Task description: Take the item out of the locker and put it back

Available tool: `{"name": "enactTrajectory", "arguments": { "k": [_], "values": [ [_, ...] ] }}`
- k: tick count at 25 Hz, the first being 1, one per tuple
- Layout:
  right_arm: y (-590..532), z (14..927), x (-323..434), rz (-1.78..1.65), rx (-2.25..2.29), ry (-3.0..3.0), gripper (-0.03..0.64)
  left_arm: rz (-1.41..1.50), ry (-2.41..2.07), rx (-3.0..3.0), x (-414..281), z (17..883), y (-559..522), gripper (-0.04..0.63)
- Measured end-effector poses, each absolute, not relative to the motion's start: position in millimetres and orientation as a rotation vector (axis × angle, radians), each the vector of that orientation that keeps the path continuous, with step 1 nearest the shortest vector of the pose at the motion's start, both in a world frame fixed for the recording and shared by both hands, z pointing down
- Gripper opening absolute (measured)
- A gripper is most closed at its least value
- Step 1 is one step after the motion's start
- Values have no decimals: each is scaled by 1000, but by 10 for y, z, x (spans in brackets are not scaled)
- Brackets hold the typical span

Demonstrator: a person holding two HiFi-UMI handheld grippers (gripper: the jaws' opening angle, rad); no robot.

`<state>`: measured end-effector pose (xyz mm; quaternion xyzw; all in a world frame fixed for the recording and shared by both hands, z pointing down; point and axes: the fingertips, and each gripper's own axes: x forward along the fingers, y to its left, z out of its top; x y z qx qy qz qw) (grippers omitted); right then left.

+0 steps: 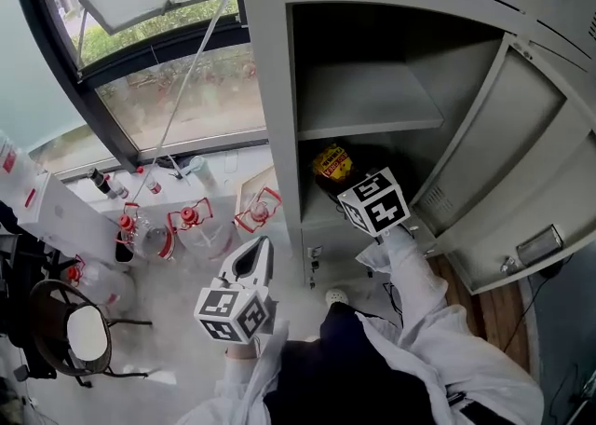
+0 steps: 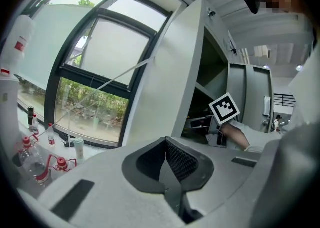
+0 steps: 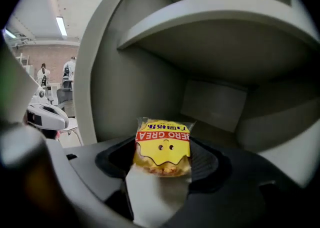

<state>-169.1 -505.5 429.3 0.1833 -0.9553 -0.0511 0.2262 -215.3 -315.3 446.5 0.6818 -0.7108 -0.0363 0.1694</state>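
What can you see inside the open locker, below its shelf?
A yellow snack packet, gripped by the right gripper, below the shelf. The compartment's floor under the packet is hidden.

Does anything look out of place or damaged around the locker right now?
Nothing stands out. The right tool grips the yellow snack packet at the lower compartment of the open locker; the packet looks intact. The left tool is shut and empty.
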Motion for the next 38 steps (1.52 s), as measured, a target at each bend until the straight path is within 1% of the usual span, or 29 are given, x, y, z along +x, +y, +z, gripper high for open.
{"name": "enactTrajectory", "arguments": {
  "k": [9, 14, 19, 27, 29, 31, 33, 36, 38],
  "values": [
    [-5391, 4533, -2114, -141, 374, -2526, 311, -140, -2115, 1880, -2436, 4359, -3256, 8],
    [-5432, 4701, -2172, -76, 332, -2471, 314, -143, -2125, 1853, -2504, 4402, -3274, 9],
    [-5424, 4730, -2251, -125, 305, -2436, 321, -136, -2118, 1841, -2527, 4462, -3298, 8],
    [-5427, 4746, -2274, -90, 297, -2439, 327, -142, -2115, 1849, -2517, 4446, -3327, 8],
    [-5410, 4747, -2279, -69, 276, -2449, 352, -140, -2116, 1850, -2513, 4439, -3321, 9],
    [-5381, 4738, -2284, -44, 260, -2467, 428, -137, -2116, 1850, -2511, 4437, -3303, 8],
    [-5378, 4701, -2277, -29, 275, -2497, 467, -136, -2119, 1849, -2512, 4431, -3281, 8],
    [-5386, 4599, -2254, -42, 319, -2560, 505, -132, -2123, 1853, -2504, 4414, -3246, 8],
    [-5363, 4529, -2210, -66, 347, -2599, 511, -127, -2118, 1861, -2472, 4401, -3213, 9]
  ]
}}
